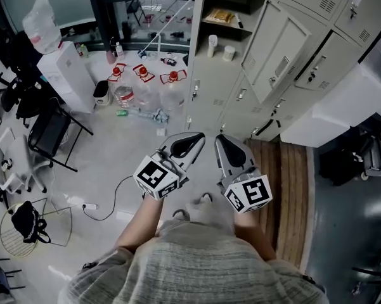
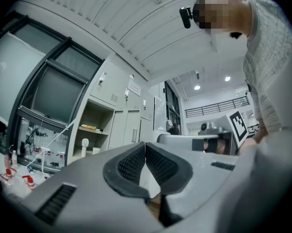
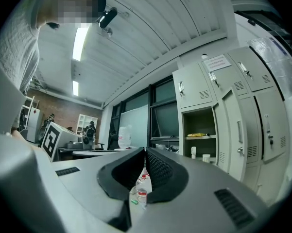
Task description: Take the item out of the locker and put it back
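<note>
In the open locker, a yellow packet lies on the shelf, with two white containers, perhaps cups, below. Only the gripper views show the left tool and right tool closed and empty.

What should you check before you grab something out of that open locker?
1. The locker door is open: ok.
2. Things to take: ok, a white bottle, a small jar and a yellow packet sit inside.
3. The left gripper is empty: ok.
4. The right gripper is empty: ok.
5. Jaws apart for grabbing: not ok, both shut.
6. Grippers at the locker: not ok, both short of it.
</note>
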`<state>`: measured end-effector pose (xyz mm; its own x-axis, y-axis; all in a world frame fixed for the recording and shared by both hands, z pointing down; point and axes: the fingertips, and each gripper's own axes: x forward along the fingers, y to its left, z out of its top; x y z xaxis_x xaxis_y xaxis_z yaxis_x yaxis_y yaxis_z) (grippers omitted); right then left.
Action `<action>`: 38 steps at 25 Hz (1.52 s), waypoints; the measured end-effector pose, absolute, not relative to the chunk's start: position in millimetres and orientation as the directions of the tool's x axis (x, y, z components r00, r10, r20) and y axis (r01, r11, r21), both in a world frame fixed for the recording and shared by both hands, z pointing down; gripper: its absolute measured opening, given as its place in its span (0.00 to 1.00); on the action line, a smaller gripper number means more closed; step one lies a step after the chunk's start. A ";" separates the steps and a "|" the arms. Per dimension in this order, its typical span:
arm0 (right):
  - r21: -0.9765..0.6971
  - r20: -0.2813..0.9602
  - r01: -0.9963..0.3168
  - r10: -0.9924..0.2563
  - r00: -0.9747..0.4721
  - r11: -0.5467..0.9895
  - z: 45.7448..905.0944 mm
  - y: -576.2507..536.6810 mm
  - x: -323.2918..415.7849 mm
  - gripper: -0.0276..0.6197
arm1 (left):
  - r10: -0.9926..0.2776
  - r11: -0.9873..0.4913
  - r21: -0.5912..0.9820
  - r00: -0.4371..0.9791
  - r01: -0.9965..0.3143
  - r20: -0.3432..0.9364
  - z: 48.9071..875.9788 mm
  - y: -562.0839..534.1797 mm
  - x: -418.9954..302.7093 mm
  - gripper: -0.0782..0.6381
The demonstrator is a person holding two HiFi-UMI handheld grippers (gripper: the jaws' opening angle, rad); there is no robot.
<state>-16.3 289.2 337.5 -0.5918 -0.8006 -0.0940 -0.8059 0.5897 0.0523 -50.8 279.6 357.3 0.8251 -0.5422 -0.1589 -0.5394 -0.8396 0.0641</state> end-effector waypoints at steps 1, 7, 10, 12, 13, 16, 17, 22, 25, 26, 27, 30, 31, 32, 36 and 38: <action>0.048 -0.087 -0.806 -0.801 -0.592 0.590 340.0 284.2 -14.5 0.08 | -0.542 -0.840 0.071 0.826 -0.538 -0.154 360.2 275.5 -48.7 0.12; 0.018 -0.075 -0.792 -0.789 -0.610 0.610 352.9 237.6 -10.9 0.09 | -0.558 -0.830 0.083 0.822 -0.551 -0.113 374.4 236.3 -43.5 0.12; 0.000 -0.084 -0.790 -0.787 -0.612 0.614 355.8 208.6 -9.5 0.09 | -0.576 -0.818 0.084 0.813 -0.570 -0.090 379.6 210.0 -44.5 0.12; -0.005 -0.088 -0.795 -0.792 -0.604 0.607 358.6 185.5 -2.7 0.09 | -0.582 -0.813 0.084 0.809 -0.576 -0.080 383.1 187.8 -40.6 0.12; -0.005 -0.088 -0.798 -0.795 -0.600 0.603 360.9 172.6 2.4 0.08 | -0.584 -0.811 0.083 0.808 -0.579 -0.077 384.9 175.1 -36.8 0.12; -0.011 -0.082 -0.803 -0.801 -0.593 0.595 366.9 133.8 19.8 0.09 | -0.588 -0.809 0.081 0.806 -0.583 -0.073 387.9 136.1 -20.9 0.12; -0.009 -0.080 -0.805 -0.802 -0.591 0.594 366.4 121.3 25.7 0.09 | -0.588 -0.809 0.083 0.806 -0.582 -0.073 387.8 123.4 -14.6 0.12; 0.025 -0.085 -0.801 -0.797 -0.598 0.598 354.8 69.7 50.7 0.09 | -0.598 -0.802 0.080 0.798 -0.592 -0.081 382.9 63.9 15.6 0.12; 0.027 -0.081 -0.797 -0.793 -0.604 0.604 353.2 44.9 64.8 0.09 | -0.616 -0.787 0.072 0.783 -0.612 -0.080 380.3 33.8 30.0 0.12; 0.025 -0.082 -0.795 -0.791 -0.606 0.607 352.4 38.4 68.5 0.09 | -0.621 -0.784 0.069 0.780 -0.617 -0.079 379.4 26.5 34.1 0.12; 0.025 -0.084 -0.792 -0.788 -0.610 0.610 351.6 32.7 71.2 0.09 | -0.624 -0.781 0.064 0.777 -0.621 -0.080 378.0 20.2 37.5 0.12; 0.030 -0.090 -0.785 -0.781 -0.619 0.619 352.0 17.4 76.9 0.09 | -0.641 -0.768 0.054 0.763 -0.638 -0.083 376.5 4.2 43.7 0.12; 0.027 -0.090 -0.785 -0.780 -0.619 0.619 353.4 12.6 79.0 0.09 | -0.647 -0.762 0.054 0.758 -0.645 -0.081 377.7 -0.6 44.7 0.12; 0.021 -0.088 -0.785 -0.781 -0.618 0.619 355.3 7.9 80.8 0.09 | -0.653 -0.757 0.054 0.753 -0.651 -0.077 379.4 -5.6 45.3 0.12; -0.002 -0.063 -0.786 -0.784 -0.617 0.619 365.7 -10.1 83.1 0.09 | -0.682 -0.731 0.046 0.729 -0.681 -0.061 387.2 -30.3 43.8 0.12; -0.007 -0.056 -0.791 -0.790 -0.611 0.612 367.9 -21.6 83.5 0.09 | -0.697 -0.717 0.037 0.715 -0.696 -0.052 392.4 -46.1 42.9 0.12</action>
